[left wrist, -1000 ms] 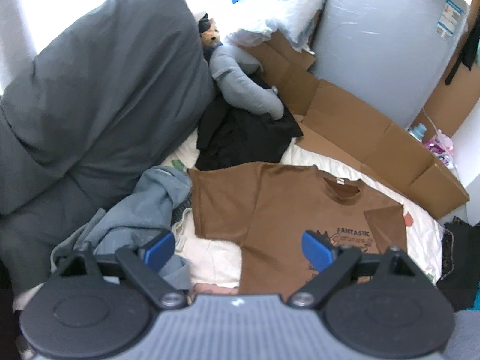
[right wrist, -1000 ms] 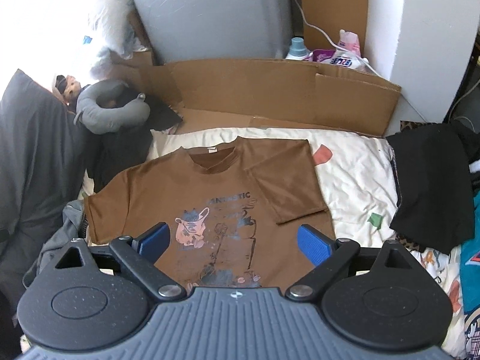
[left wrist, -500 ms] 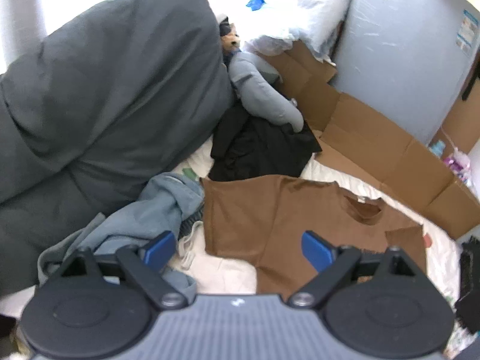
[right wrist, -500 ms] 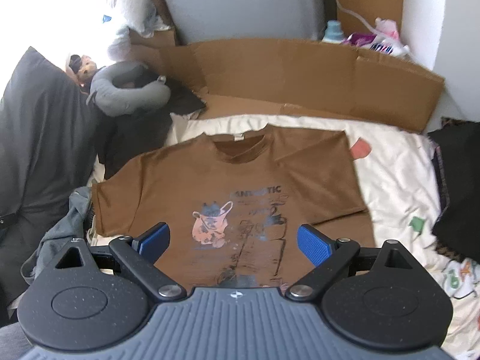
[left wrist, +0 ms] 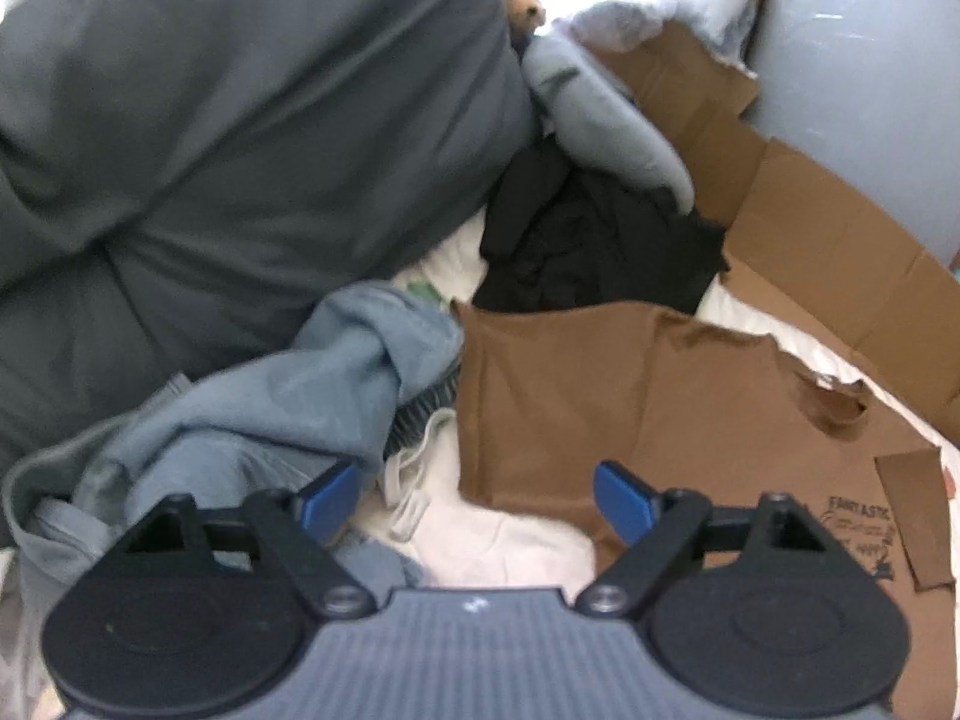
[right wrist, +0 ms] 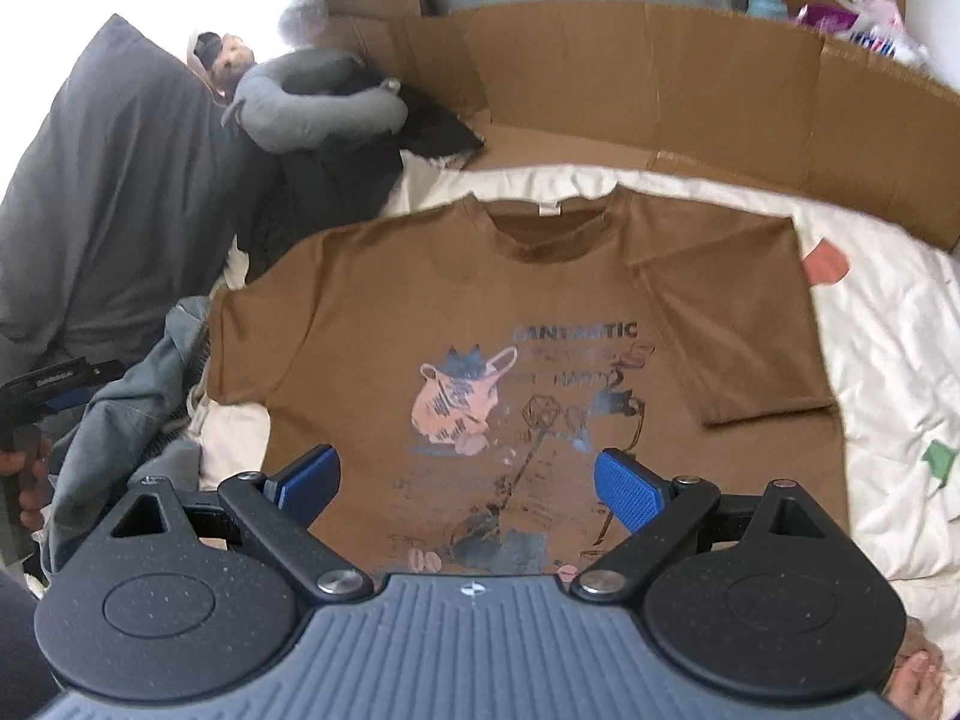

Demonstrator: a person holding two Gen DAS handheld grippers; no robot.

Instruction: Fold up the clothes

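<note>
A brown T-shirt [right wrist: 540,300] with a pink and blue print lies flat, front up, on the white bed sheet [right wrist: 888,360]. My right gripper [right wrist: 467,486] hangs open just above the lower part of the print, with nothing between its blue pads. My left gripper [left wrist: 477,504] is over the sheet beside the brown T-shirt [left wrist: 600,396], near the hem of its left sleeve. Its jaws are closing but still wide apart, with nothing between them. The right wrist view also catches the left gripper [right wrist: 54,384] and the hand [right wrist: 24,474] holding it at the far left edge.
A crumpled grey-blue garment [left wrist: 270,408] lies left of the shirt against a dark grey pillow [left wrist: 240,120]. Black clothes [left wrist: 588,240] and a grey neck pillow [left wrist: 600,114] sit behind. Flattened cardboard [right wrist: 660,78] lines the bed's far side.
Both grippers have come down toward the bed, so the shirt fills more of each view. The left pads stand slightly closer together than before.
</note>
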